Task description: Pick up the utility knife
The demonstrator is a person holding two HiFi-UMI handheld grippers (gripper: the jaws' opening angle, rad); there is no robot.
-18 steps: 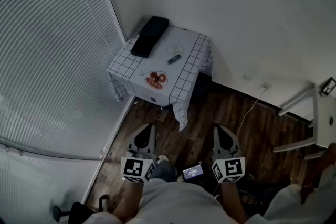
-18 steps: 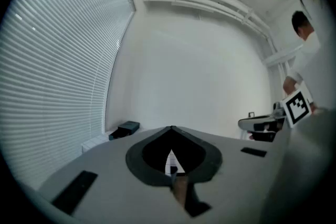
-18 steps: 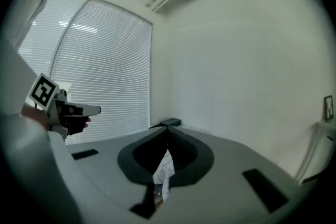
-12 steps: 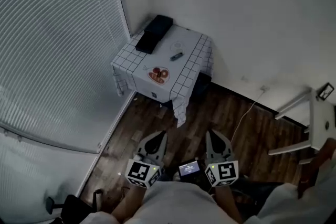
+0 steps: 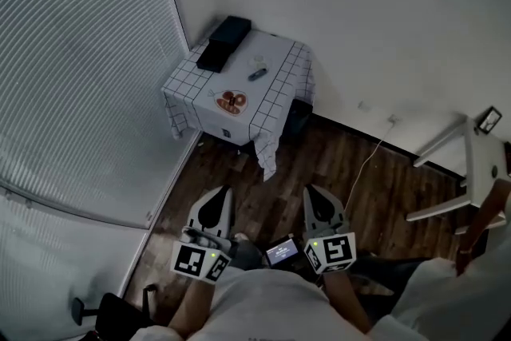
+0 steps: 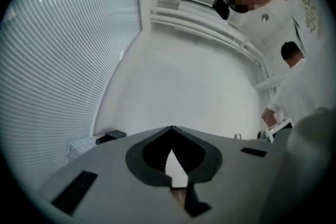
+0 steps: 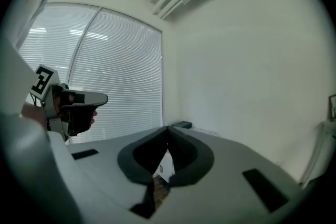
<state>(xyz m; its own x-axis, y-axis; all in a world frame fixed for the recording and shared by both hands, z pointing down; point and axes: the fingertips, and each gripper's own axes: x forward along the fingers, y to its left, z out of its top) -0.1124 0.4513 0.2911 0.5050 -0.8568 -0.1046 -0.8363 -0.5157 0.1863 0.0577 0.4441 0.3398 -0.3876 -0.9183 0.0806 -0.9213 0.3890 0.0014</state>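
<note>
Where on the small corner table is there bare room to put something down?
Bare patches: between the black box and the red-patterned item, and right of the utility knife toward the table's right edge. The middle, around the knife, is most crowded.

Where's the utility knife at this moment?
In the head view, the utility knife lies on the small checked table in the far corner, right of the black box and just beyond the red-and-white round item.

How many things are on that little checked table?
3: a black box at the back, the utility knife mid-table, a round red item near the front. Fainter ones may be missed.
</note>
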